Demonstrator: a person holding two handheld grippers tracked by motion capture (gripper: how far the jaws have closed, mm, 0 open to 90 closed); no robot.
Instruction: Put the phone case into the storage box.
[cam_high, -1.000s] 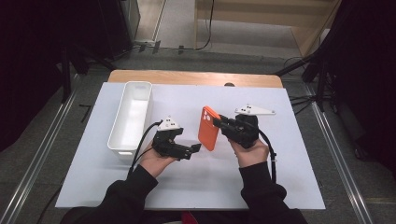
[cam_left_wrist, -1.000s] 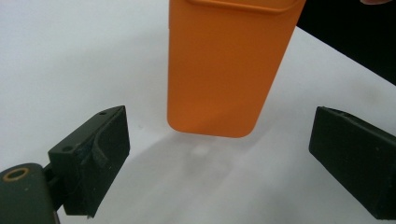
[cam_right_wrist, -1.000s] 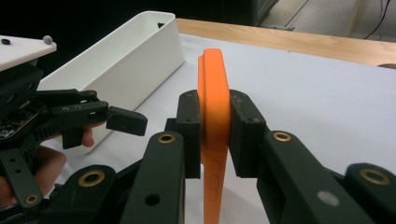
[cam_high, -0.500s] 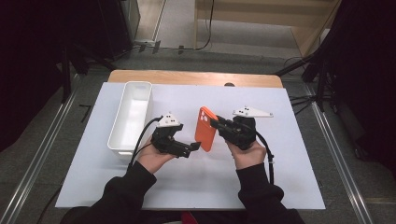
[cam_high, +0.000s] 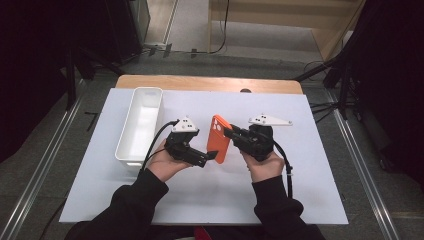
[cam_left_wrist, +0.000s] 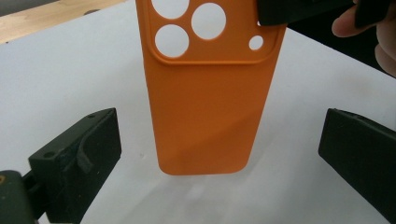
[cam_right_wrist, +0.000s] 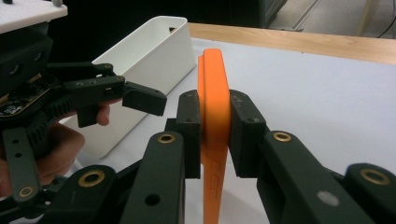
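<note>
An orange phone case (cam_high: 219, 139) with round camera holes is held upright on its edge above the white mat. My right gripper (cam_high: 230, 133) is shut on its upper end; in the right gripper view both pads clamp the case (cam_right_wrist: 214, 93) at the gripper (cam_right_wrist: 215, 133). My left gripper (cam_high: 207, 156) is open at the case's lower end. In the left gripper view its jaws stand wide apart on either side of the case's (cam_left_wrist: 210, 102) bottom edge, not touching it, with the gripper (cam_left_wrist: 219, 156) centred below.
A long white tray (cam_high: 140, 125) lies left of the left hand, also seen as the tray (cam_right_wrist: 154, 46) behind the left gripper (cam_right_wrist: 116, 93). The white mat (cam_high: 310, 190) covers a wooden table (cam_high: 210, 83); dark stands and a floor rail surround it.
My right gripper has carried the orange case slightly left, closer to the open left gripper. The left gripper has barely moved.
</note>
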